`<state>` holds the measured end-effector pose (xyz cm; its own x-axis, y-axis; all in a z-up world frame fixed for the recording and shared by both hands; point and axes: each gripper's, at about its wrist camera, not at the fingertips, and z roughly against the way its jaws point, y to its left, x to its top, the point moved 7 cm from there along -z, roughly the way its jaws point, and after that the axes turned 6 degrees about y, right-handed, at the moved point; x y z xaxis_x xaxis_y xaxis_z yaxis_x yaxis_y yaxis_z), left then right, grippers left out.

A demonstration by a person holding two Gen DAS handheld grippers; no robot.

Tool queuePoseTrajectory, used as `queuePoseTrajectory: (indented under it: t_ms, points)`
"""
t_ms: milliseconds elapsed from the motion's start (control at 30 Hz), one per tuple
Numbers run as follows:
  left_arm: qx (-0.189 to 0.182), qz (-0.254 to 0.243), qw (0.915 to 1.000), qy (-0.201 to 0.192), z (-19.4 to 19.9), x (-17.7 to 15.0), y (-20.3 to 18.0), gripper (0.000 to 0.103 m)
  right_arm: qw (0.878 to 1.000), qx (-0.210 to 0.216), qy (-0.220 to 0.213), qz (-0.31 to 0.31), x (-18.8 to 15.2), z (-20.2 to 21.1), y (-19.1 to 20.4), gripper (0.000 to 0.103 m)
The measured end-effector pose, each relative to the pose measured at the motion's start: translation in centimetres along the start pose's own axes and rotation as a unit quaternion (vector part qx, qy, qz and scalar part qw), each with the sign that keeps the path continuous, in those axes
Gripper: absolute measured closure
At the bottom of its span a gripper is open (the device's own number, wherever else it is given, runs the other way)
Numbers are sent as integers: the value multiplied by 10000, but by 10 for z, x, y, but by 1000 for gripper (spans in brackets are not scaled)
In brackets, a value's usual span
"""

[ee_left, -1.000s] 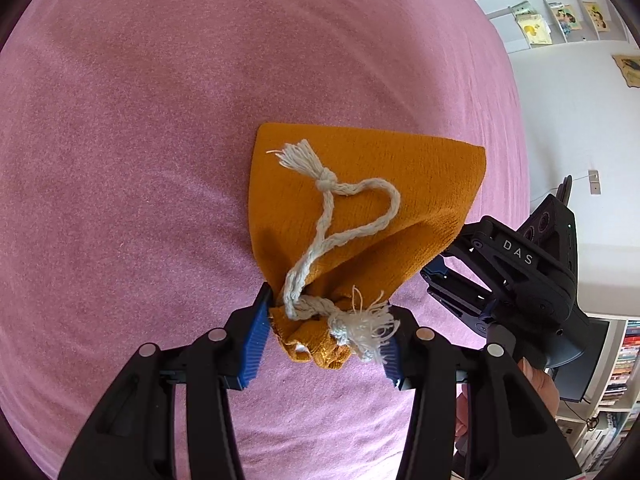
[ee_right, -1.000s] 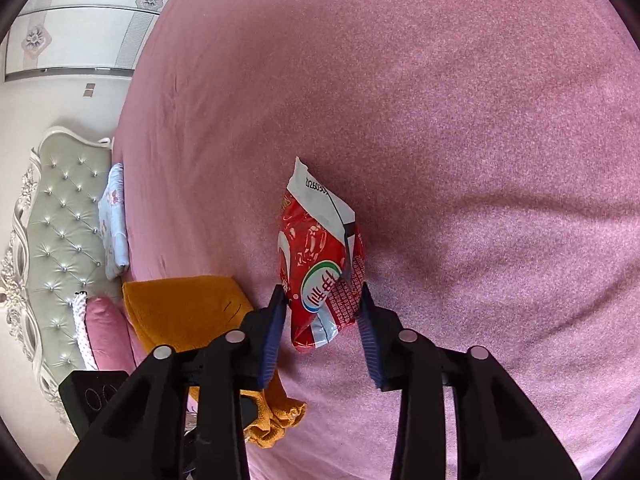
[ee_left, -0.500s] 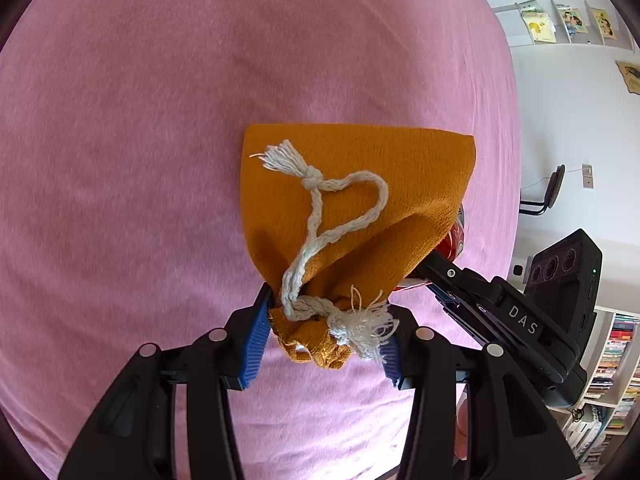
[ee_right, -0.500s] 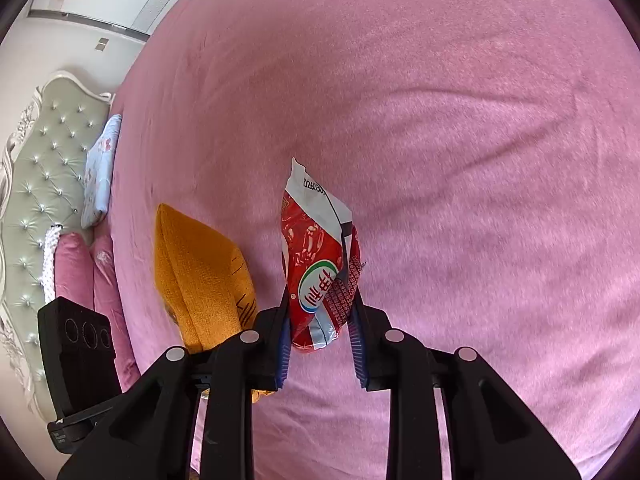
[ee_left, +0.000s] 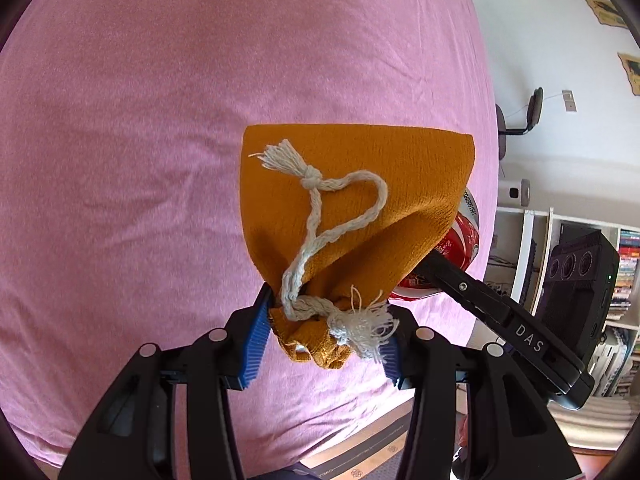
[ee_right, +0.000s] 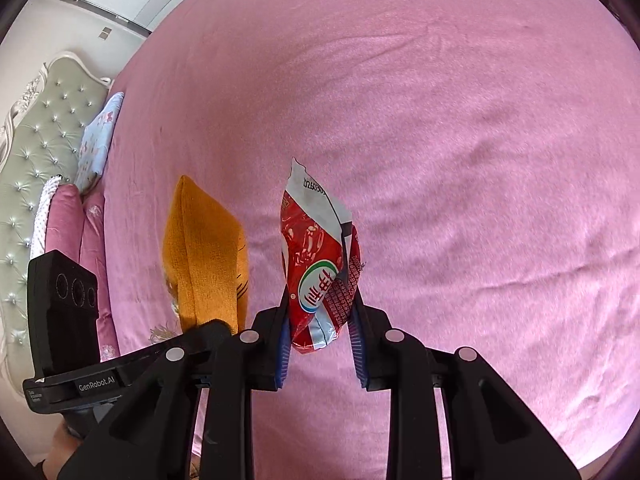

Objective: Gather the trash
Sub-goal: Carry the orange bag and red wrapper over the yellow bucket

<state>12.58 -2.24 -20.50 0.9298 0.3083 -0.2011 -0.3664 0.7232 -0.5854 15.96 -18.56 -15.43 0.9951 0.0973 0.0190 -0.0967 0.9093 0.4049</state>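
An orange cloth drawstring bag (ee_left: 360,192) with a white cord (ee_left: 320,220) hangs above the pink bed; my left gripper (ee_left: 326,334) is shut on its gathered mouth. In the right wrist view the same orange bag (ee_right: 204,256) hangs edge-on to the left. My right gripper (ee_right: 320,332) is shut on the lower end of a red and white snack wrapper (ee_right: 316,256), which stands up between the blue pads. In the left wrist view the red wrapper (ee_left: 456,244) peeks out behind the bag's right edge, with the right gripper's black body (ee_left: 500,320) below it.
A pink bedspread (ee_right: 460,140) fills both views. A tufted green headboard (ee_right: 36,152) with a blue pillow (ee_right: 100,136) and pink pillows (ee_right: 64,220) lies at the left. White shelves with books (ee_left: 624,280) and a chair (ee_left: 520,120) stand beyond the bed's right edge.
Both grippers have risen and come closer together. The wrapper now shows beside the bag in the left wrist view, and the bag hangs nearer the wrapper in the right wrist view.
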Motion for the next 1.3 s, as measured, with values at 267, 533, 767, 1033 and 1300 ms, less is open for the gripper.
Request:
queuePoseTrajectory:
  t_ms: [267,533,767,1033,1300]
  points:
    - [120,-760,9951,621,-35,-89,-37,55,9966,4,-410,-712,-87,46,-55,78]
    - [238,-1457,9822,1162,-77,-154,-81,55,9863,33,-830,-1425,-163,89,-119,78]
    - [386,-2026,9661,1550,-121,-218,-134,55,9726,-16,-1026,-2088,-242,123,-197,78]
    - [621,-2655,9380,2139,-199,-306,-198,55,9497,-144,-1143,-2912,-345,160,-299,78]
    - [882,-3283,8986,2774,-275,-397,-241,55,9225,-166,-1275,-3640,-436,183,-374,77]
